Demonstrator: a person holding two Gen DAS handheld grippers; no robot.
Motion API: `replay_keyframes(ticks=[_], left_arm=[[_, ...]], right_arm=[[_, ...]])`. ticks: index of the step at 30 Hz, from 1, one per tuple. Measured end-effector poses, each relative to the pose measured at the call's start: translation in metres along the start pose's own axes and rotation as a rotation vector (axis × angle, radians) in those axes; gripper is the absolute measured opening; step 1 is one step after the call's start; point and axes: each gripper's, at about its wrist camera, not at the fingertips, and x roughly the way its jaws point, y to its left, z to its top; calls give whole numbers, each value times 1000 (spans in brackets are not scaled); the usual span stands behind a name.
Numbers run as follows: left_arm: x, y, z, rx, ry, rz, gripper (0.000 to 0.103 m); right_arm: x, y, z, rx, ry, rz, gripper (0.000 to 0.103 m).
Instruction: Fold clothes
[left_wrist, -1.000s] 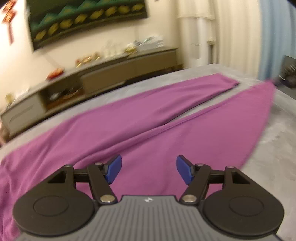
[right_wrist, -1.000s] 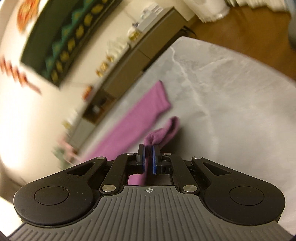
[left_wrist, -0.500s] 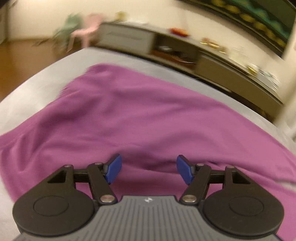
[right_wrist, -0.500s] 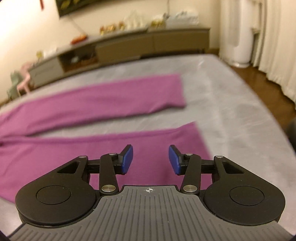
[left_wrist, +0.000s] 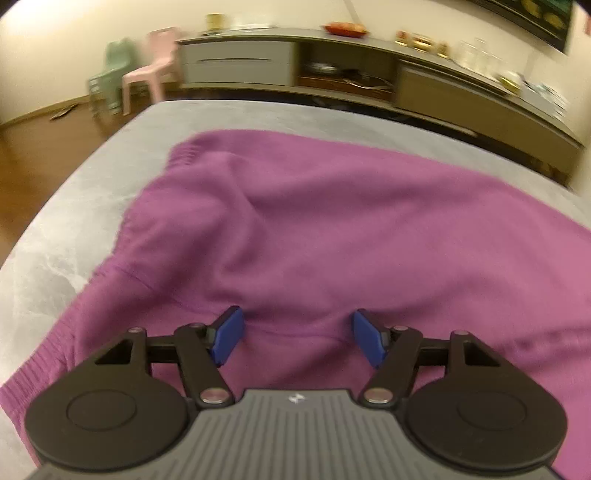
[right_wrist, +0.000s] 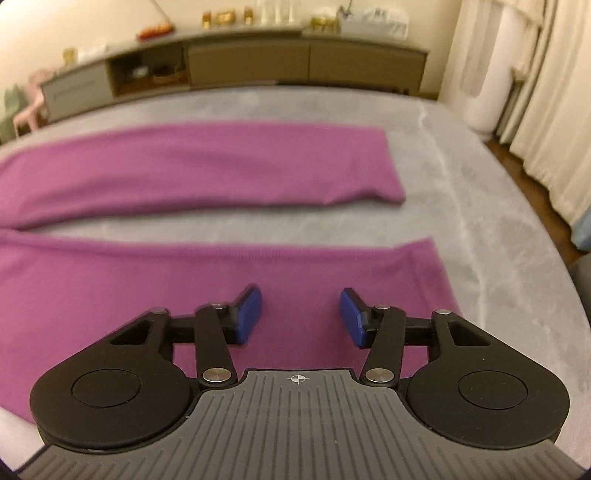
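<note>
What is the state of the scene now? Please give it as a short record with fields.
garment: purple trousers, spread flat
surface: grey table
legs: two, lying apart, a strip of table between them
waistband: ribbed edge, seen in the left view
left tool: open, low over the waist part, holding nothing
right tool: open, over the near leg, holding nothing
folding: not yet begun
background: long sideboard, pink chair, curtains

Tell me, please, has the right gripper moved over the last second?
Yes. The right gripper has let go of the trousers and swung level; the sideboard, steeply tilted before, now runs straight across the far wall.
</note>
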Motion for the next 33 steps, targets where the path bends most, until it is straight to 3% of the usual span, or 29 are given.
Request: replay_keyframes(ticks=[1,3,5,7,11,13,17,21,24,25,26,28,31,33], left_arm=[[1,1,1,-15,-15,44,65],[-6,5,1,-23,-52,125,65],[-23,11,0,-41,-77,80,65],[-42,17,-1,-68,-105,6,67],[-64,12,-2,-33,-142,-60,70],[-66,4,-1,-17,-143,-85,70],[-53,-16,10,20,-145,-119,70],[-49,-32,10,66,-149,-159,70],[-44,-38,7,87,-126,-180,70],[-43,-41,6,92,-128,-187,70],[-42,-44,5,100,-128,-191,70],[-41,-49,3,112,-128,-190,70],[-36,-48,0,91,-109,-198,70],[-30,-43,-1,38,-81,-225,70]], right_arm=[[1,-4,1,19,4,0,68],[2,-15,3,65,8,4,70],[3,-20,7,85,11,4,71],[2,-25,15,131,7,16,64],[-5,-34,45,145,-130,-5,66],[6,-46,68,196,-149,-9,69],[52,-66,114,273,-98,-18,69],[103,-70,144,271,-17,-31,68],[128,-68,146,224,38,-4,43],[126,-66,147,203,27,0,10],[124,-63,148,182,17,5,3],[102,-56,147,143,-62,26,3],[35,-43,133,53,-209,154,3],[-29,-34,101,-131,-318,274,3]])
